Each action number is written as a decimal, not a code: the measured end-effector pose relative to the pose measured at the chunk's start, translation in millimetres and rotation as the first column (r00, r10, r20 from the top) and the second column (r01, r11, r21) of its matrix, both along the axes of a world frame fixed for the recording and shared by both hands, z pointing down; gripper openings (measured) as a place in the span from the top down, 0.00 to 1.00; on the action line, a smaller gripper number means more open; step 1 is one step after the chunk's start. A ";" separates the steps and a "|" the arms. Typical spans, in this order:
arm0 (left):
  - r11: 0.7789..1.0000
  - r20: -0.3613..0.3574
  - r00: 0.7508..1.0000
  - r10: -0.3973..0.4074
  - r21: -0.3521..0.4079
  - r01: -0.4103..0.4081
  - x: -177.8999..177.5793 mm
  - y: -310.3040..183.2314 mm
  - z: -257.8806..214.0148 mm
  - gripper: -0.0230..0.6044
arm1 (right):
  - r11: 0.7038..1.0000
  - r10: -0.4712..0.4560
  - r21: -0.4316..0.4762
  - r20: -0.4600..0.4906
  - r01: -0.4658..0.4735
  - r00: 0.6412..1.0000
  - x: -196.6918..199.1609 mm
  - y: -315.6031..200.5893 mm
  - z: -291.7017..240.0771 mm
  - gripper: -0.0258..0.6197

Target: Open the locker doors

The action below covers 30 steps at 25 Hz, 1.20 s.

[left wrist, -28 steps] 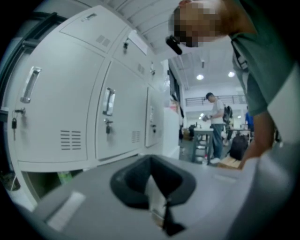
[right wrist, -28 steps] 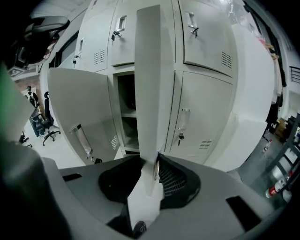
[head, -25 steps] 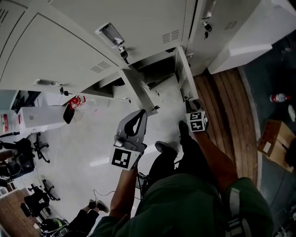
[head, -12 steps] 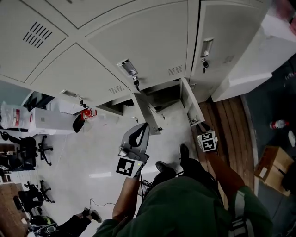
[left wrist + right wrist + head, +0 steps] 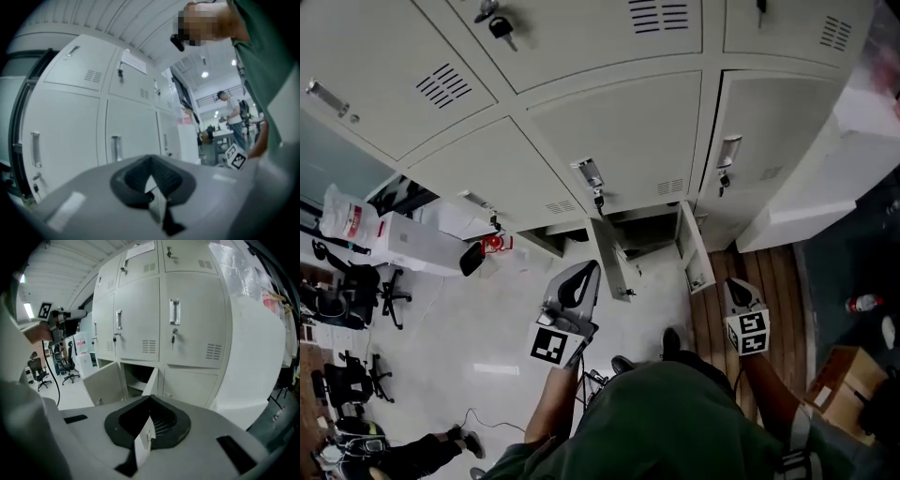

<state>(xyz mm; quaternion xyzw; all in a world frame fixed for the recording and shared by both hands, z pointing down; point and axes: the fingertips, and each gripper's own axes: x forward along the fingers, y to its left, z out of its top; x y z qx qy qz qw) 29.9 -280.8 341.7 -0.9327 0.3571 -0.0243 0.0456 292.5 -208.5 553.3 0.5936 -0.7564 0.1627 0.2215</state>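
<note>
Head view: two bottom doors (image 5: pixel 615 255) open, standing tall, edges pointing out at the person (image 5: pixel 675 422); lockers (image 5: pixel 619 122) above closed. Left gripper (image 5: pixel 584 272) near them, jaws pressed together, empty. Right gripper (image 5: pixel 733 284) over wood floor (image 5: pixel 778 281), jaws just closed on nothing; chairs (image 5: pixel 380 291) far left.

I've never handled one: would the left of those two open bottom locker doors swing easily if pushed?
Probably yes: the left open door hangs free, with nothing visibly against it. It looks like thin sheet metal, so it is likely light yet stiff. It might clang shut.
</note>
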 end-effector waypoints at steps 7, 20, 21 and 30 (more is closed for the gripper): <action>0.997 -0.011 0.998 -0.059 0.042 0.060 -16.4 -11.7 -32.5 0.98 | 0.968 -0.192 0.185 0.101 0.171 0.976 -50.6 -60.5 -97.6 0.95; 0.988 -0.024 0.993 -0.120 0.095 0.122 -48.5 -28.0 -68.1 0.98 | 0.853 -0.431 0.376 0.120 0.360 0.894 -173.7 -164.7 -208.6 0.95; 0.989 -0.021 0.993 -0.115 0.094 0.117 -50.6 -32.2 -66.4 0.98 | 0.848 -0.437 0.383 0.112 0.367 0.892 -182.5 -171.9 -212.9 0.95; 0.997 -0.024 0.999 -0.027 0.070 0.029 -60.7 -70.1 -60.5 0.98 | 0.847 -0.445 0.365 0.089 0.386 0.891 -238.6 -220.1 -216.8 0.95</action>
